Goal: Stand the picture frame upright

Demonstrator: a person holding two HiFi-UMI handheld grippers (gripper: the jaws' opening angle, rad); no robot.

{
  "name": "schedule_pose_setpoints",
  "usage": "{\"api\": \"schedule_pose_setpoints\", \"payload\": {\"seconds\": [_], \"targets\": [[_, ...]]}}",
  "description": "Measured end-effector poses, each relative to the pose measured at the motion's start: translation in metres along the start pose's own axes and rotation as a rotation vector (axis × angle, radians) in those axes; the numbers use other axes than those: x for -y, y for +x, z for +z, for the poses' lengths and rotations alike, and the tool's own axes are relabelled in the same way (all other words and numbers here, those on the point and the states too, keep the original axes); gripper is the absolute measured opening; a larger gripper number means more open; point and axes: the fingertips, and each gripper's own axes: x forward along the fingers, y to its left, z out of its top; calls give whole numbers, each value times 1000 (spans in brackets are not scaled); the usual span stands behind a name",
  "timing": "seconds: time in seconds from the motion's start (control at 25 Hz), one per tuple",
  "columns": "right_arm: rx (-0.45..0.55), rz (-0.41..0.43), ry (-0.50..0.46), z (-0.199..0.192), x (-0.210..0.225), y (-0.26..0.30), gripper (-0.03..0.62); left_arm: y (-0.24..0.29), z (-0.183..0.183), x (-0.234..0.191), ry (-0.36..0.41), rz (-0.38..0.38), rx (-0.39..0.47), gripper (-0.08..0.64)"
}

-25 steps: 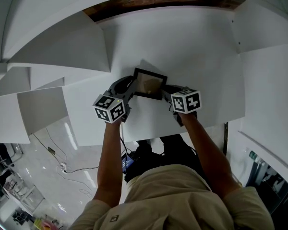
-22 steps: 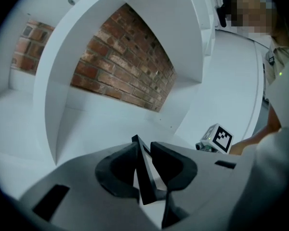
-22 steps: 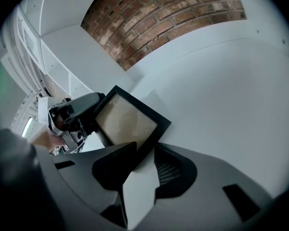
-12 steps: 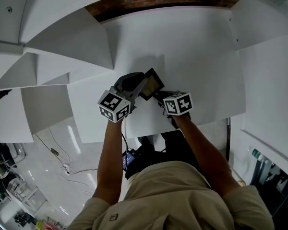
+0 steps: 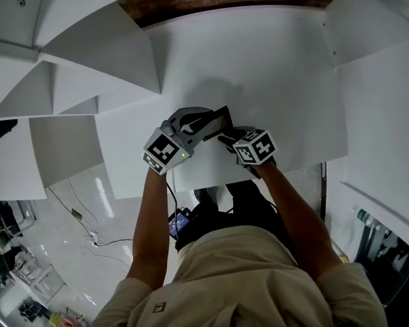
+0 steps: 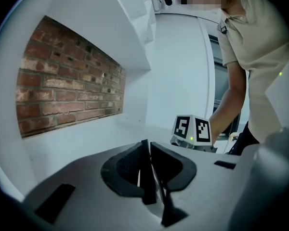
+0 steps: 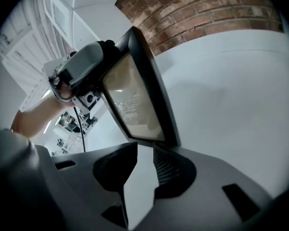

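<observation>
Over the white table (image 5: 279, 80), the left gripper (image 6: 148, 153) clamps the tilted picture frame (image 7: 130, 100) by its edge. The right gripper (image 7: 144, 150) has its jaws apart, the frame's lower corner at their tips.

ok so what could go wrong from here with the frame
1. The frame hangs tilted above the table, and the left gripper clamps only a thin edge. It could pivot or slip there.
2. The right gripper meets the lower corner with its jaws apart, and I cannot tell whether it grips. If it does not, the frame may swing down and knock the table.
</observation>
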Motion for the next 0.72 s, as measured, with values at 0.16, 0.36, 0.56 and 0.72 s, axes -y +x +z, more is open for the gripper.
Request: {"api": "schedule_pose_setpoints", "payload": {"seconds": [0.16,0.36,0.56,0.72], "targets": [[-41,-70,-81,-8,16,-18,100,2,2,13,22,-56,6,58],[-118,-161,-297,-8,32,-35,156,5,3,27,45,-119,14,55],[-72,-111,-461,13,20,-36,162,8,4,33,59,-153,12,55],[-37,-112,-538,17,17,-35,87,9,6,35,87,-151,-6,55]]}}
